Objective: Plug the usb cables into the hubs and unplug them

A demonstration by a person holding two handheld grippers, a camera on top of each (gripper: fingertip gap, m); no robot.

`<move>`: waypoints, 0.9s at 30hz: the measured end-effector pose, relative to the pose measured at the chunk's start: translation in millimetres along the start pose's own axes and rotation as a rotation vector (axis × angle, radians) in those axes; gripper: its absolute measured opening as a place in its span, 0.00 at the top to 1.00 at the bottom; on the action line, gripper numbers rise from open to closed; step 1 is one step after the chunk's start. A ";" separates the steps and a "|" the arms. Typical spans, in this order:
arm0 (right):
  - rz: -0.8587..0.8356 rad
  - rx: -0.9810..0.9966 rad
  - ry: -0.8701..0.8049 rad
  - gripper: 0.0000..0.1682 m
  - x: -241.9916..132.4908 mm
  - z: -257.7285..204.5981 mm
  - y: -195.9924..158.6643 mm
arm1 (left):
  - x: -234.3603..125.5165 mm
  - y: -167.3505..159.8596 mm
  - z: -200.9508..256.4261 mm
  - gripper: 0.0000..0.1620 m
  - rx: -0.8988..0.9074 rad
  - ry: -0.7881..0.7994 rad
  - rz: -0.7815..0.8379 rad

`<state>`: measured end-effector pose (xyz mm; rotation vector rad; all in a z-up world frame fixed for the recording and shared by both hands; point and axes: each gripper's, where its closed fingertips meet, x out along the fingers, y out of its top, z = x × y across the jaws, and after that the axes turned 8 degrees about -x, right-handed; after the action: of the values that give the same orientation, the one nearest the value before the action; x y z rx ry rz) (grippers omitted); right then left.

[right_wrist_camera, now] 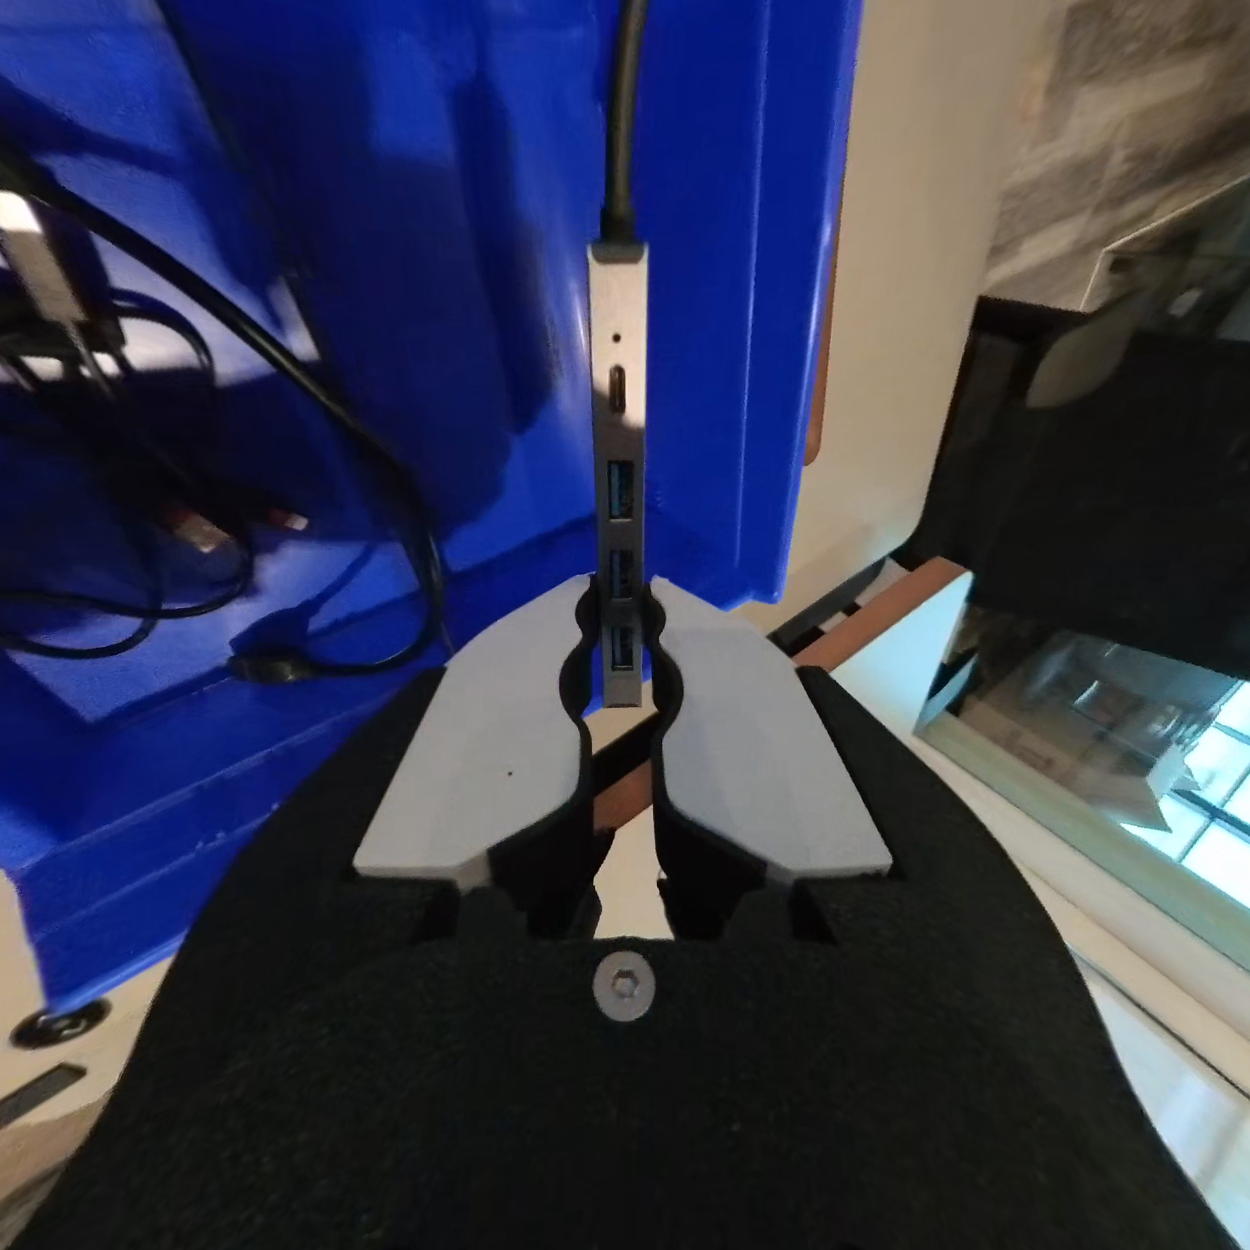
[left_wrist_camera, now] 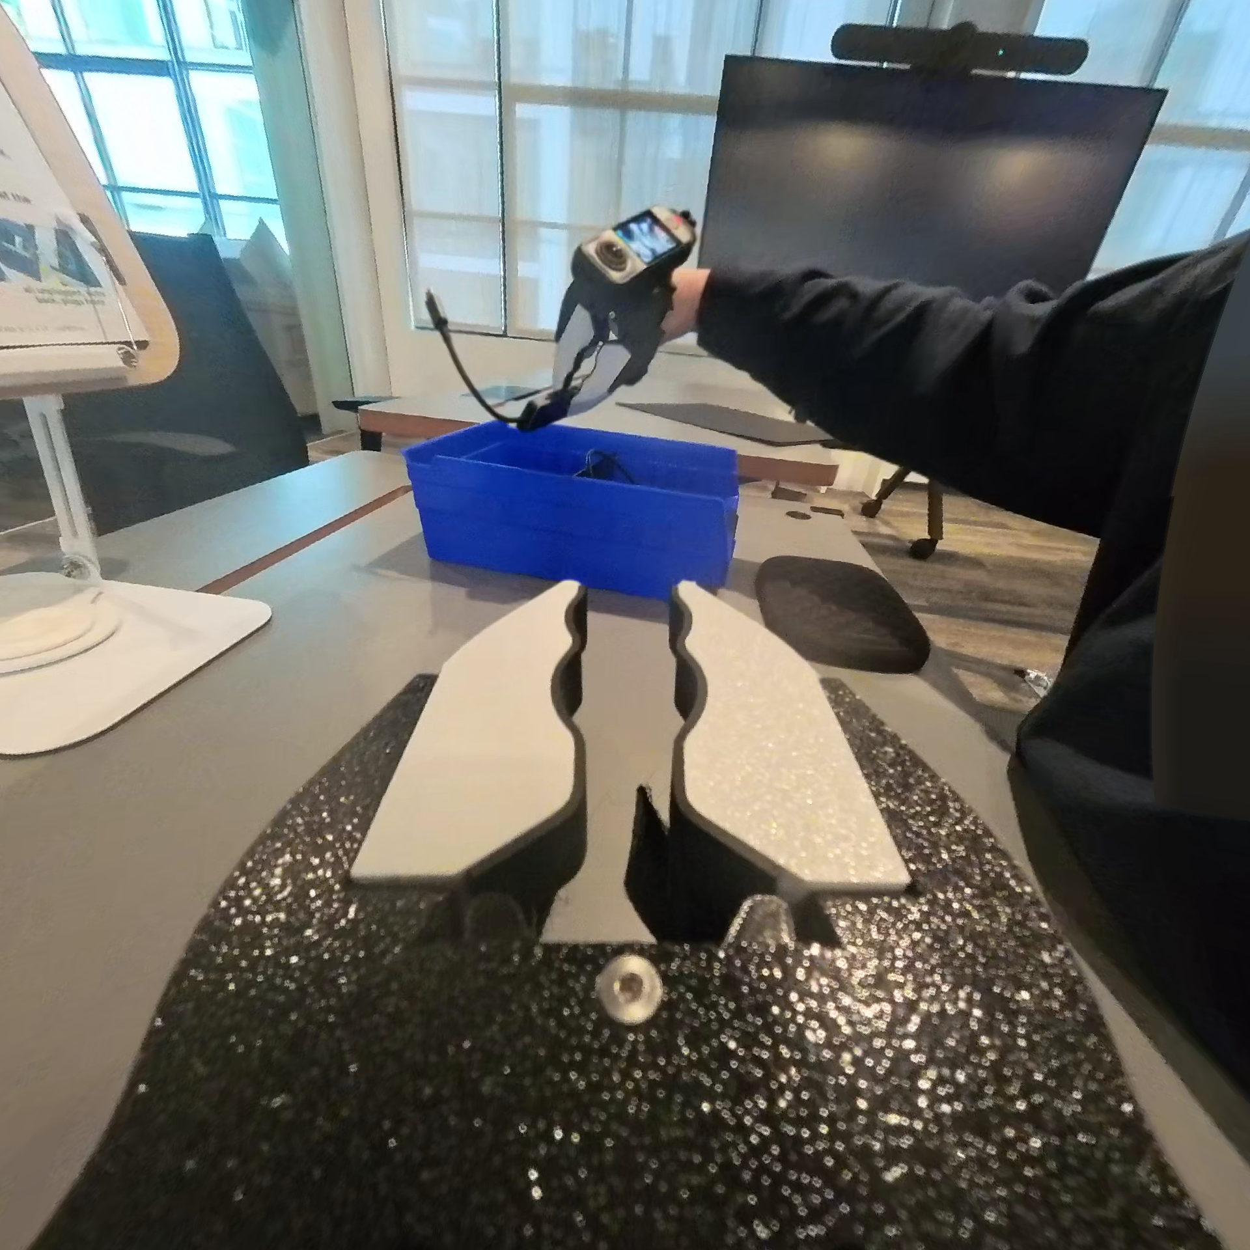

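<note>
Meanwhile, the right gripper (right_wrist_camera: 619, 612) pinched a slim grey hub (right_wrist_camera: 619, 419) by its port end above the blue bin (left_wrist_camera: 575, 514); light and rigid, probably slippery. The left gripper (left_wrist_camera: 628, 602) hung parted, empty.

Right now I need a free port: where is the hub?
The grey hub is clamped in the right gripper, lifted above the blue bin.

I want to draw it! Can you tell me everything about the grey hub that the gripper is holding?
The hub is a thin grey metal-looking stick. One narrow side shows three blue ports, a small oval port and a tiny dot. A black cord leaves its far end. The right gripper pinches its near end, above the blue bin.
</note>
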<state>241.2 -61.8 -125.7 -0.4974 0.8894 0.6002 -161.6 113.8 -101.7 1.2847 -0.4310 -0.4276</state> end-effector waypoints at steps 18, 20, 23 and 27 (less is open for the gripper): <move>0.430 0.112 -0.210 0.79 -88.5 5.4 165.5 | -1.5 -3.0 -12.4 0.87 -0.018 0.057 -0.017; 0.541 0.156 -0.202 0.79 -101.6 -10.5 211.2 | -2.3 -5.5 -16.7 0.86 -0.019 0.080 -0.025; 0.715 0.190 -0.121 0.73 -107.0 -45.6 272.7 | -2.9 -10.3 -26.1 0.86 -0.018 0.129 -0.039; 0.876 0.341 -0.060 0.71 -83.9 -70.6 317.9 | -3.7 -16.3 -37.2 0.86 -0.006 0.195 -0.065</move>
<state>-51.4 103.2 -142.5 0.2531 1.1147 1.2172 -146.0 142.4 -126.2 1.3229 -0.2244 -0.3535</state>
